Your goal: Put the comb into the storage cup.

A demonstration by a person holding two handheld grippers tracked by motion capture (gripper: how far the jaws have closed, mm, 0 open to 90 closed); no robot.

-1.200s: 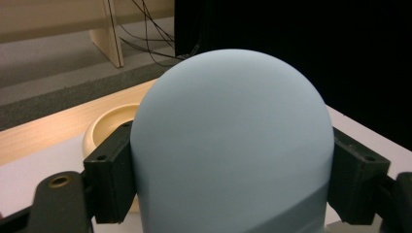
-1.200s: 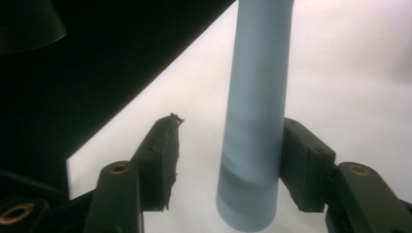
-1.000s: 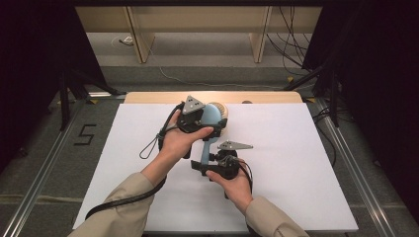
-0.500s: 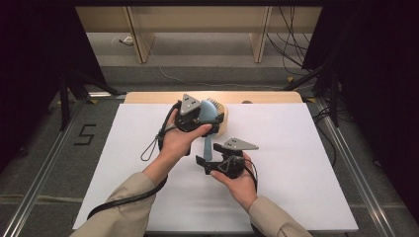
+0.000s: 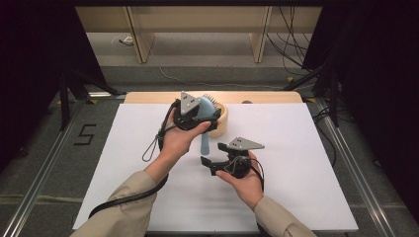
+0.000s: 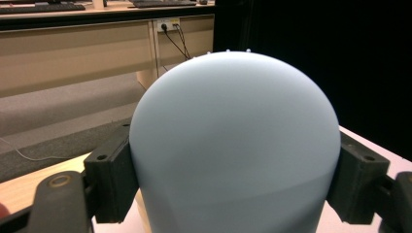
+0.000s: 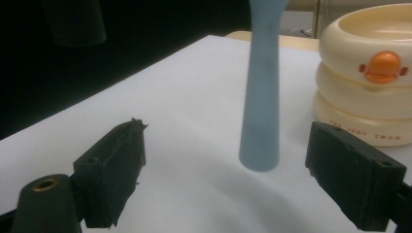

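Observation:
My left gripper (image 5: pixel 199 117) is shut on the rounded head of a pale blue hairbrush (image 5: pixel 204 105) and holds it up above the table's far middle, bristles facing away. In the left gripper view the brush's smooth back (image 6: pixel 233 145) sits between the two jaws of the left gripper (image 6: pixel 233 179). The brush handle (image 5: pixel 204 143) hangs down toward my right gripper (image 5: pixel 213 158), which is open just below it. In the right gripper view the handle (image 7: pixel 261 97) ends above the white surface, between and beyond the spread jaws of the right gripper (image 7: pixel 238 179), touching neither.
A cream ringed container (image 5: pixel 223 118) stands right behind the brush; the right gripper view shows its orange duck emblem (image 7: pixel 385 67). The white table sheet (image 5: pixel 306 163) stretches out on all sides. Cables trail from both grippers.
The left gripper has lifted the brush slightly and brought it closer to the cream container. The handle's end now hangs free of the right gripper, which has barely moved.

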